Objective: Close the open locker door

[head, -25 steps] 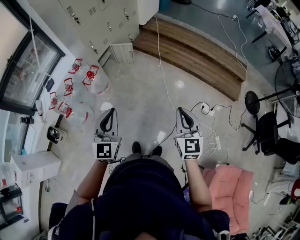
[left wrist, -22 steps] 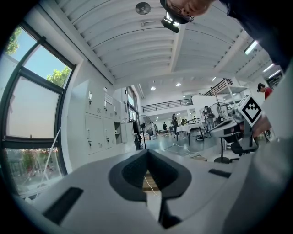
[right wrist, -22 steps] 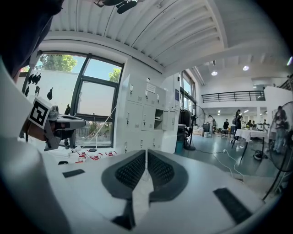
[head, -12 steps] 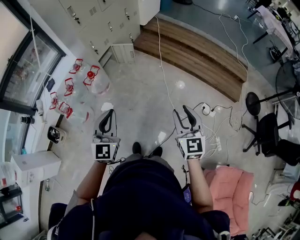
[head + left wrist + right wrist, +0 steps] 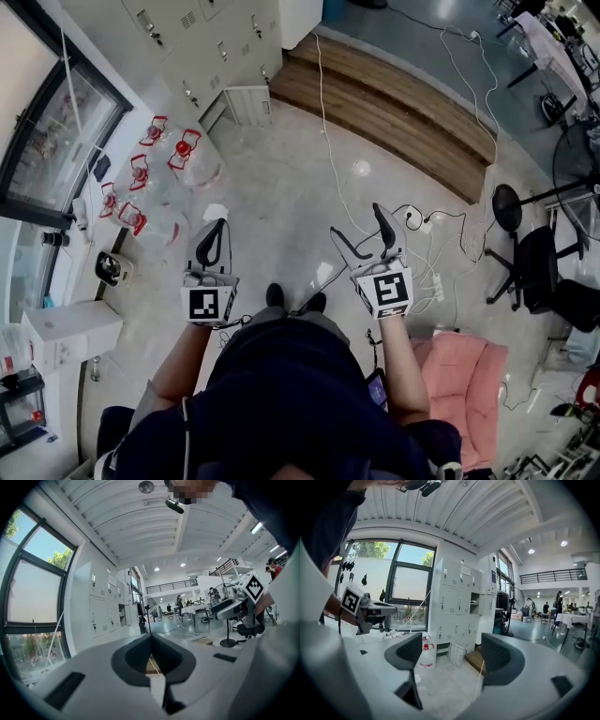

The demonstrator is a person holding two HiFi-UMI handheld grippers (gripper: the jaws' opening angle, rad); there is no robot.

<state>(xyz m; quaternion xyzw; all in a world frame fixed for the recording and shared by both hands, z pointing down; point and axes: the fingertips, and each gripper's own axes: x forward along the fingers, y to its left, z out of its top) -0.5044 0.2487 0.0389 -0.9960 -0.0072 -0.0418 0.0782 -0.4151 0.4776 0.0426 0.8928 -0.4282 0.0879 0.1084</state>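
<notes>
You're in a dark navy short-sleeved top [image 5: 281, 394]. Your left gripper [image 5: 222, 226] and right gripper [image 5: 356, 220] are white shells with black curved pads [image 5: 501, 658], a black-and-white marker cube [image 5: 208, 303] at each one's back end.

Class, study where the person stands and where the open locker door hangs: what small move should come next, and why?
Probably a step toward the lockers, bringing the right claw nearer the open locker door. That door hangs ajar on the bottom row, far from both claws. The right claw's jaws have just been opening, with nothing between them; the left claw is shut.
</notes>
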